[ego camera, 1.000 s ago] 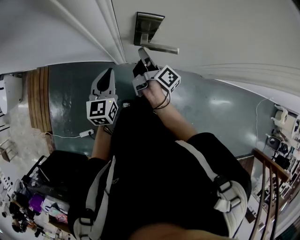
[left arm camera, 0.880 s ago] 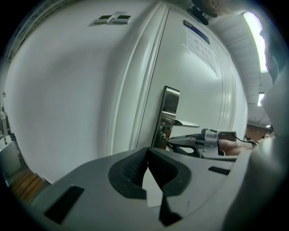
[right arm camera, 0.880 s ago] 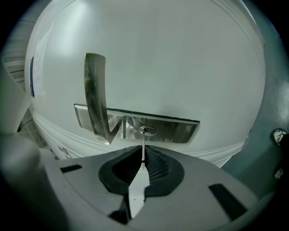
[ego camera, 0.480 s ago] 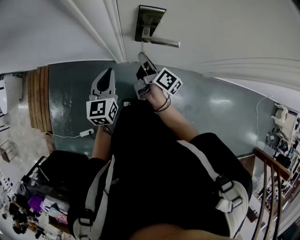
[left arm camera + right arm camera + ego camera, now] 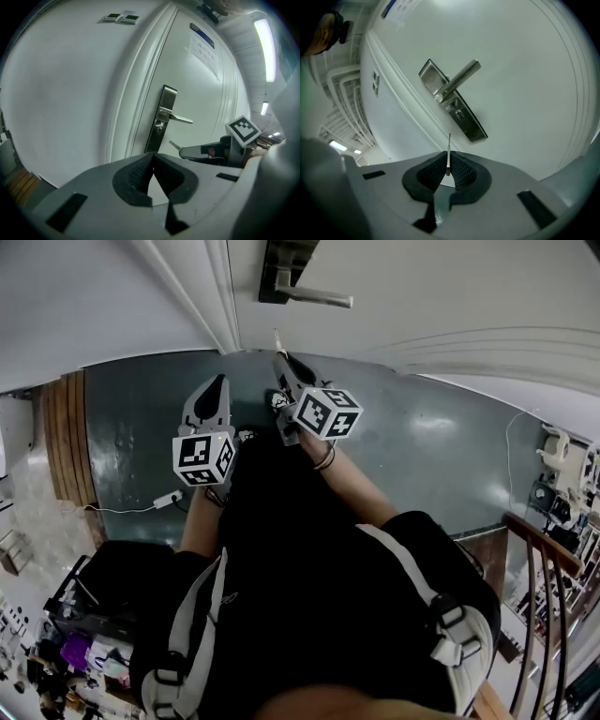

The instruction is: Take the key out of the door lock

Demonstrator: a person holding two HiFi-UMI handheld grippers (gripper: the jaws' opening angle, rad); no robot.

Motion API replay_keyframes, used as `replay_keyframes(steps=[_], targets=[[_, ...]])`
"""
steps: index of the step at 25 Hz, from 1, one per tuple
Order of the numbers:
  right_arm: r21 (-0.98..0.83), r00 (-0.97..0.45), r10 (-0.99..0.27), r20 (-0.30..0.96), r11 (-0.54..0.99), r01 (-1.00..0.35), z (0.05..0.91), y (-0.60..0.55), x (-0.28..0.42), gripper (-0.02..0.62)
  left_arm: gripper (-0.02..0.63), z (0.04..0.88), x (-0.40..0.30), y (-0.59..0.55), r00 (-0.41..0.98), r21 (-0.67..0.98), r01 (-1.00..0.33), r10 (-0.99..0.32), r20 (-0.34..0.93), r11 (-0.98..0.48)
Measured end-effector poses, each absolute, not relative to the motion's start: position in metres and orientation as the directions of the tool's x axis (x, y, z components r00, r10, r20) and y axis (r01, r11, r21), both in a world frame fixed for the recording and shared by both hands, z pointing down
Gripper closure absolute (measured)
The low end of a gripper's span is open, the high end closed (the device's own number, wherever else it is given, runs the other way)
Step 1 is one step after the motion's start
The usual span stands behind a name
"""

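Observation:
A thin metal key [image 5: 448,149] stands edge-on between the pads of my right gripper [image 5: 448,169], which is shut on it. The key's blade points at the door and is clear of the lock. The steel lock plate [image 5: 454,105] with its keyhole [image 5: 460,113] and lever handle [image 5: 459,78] lies a short way ahead. In the head view the right gripper [image 5: 281,360] holds the key [image 5: 277,339] below the handle [image 5: 314,298]. My left gripper [image 5: 218,382] hangs to its left, shut with nothing in it. From the left gripper [image 5: 152,161] I see the key [image 5: 174,145] off the keyhole [image 5: 158,125].
The white door [image 5: 450,287] and its frame [image 5: 225,296] fill the space ahead. A dark green floor [image 5: 422,456] lies below. A white cable and plug [image 5: 167,500] rest on the floor at the left. A wooden stair rail [image 5: 534,568] stands at the right.
My right gripper has drawn back from the lock plate with the key in it and has rolled over. The left gripper has shifted a little.

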State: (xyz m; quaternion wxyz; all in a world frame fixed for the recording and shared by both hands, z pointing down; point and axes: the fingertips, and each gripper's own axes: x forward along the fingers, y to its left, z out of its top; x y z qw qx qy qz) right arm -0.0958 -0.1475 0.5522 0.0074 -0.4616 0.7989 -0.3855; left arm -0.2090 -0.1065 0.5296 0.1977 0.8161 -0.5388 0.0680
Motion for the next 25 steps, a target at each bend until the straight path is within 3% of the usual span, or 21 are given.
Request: replay_keyframes(steps=[6, 14, 25], targets=[[-0.441, -0.549, -0.731, 0.405, 0.37, -0.818, 0.55, -0.126, -0.071, 0.565, 0.583, 0.531, -0.184, -0.102, 0.44, 0.249, -0.894, -0.838, 0.324, -0.373], [-0.278, -0.552, -0.721, 0.419, 0.477, -0.834, 0.536, -0.114, -0.033, 0.565, 0.583, 0.527, -0.152, -0.097, 0.441, 0.258, -0.893, -0.832, 0.337, -0.368], [-0.097, -0.535, -0.767, 0.354, 0.539, -0.837, 0.498, -0.106, 0.022, 0.565, 0.583, 0.498, -0.114, -0.097, 0.439, 0.219, -0.896, -0.849, 0.295, -0.387]])
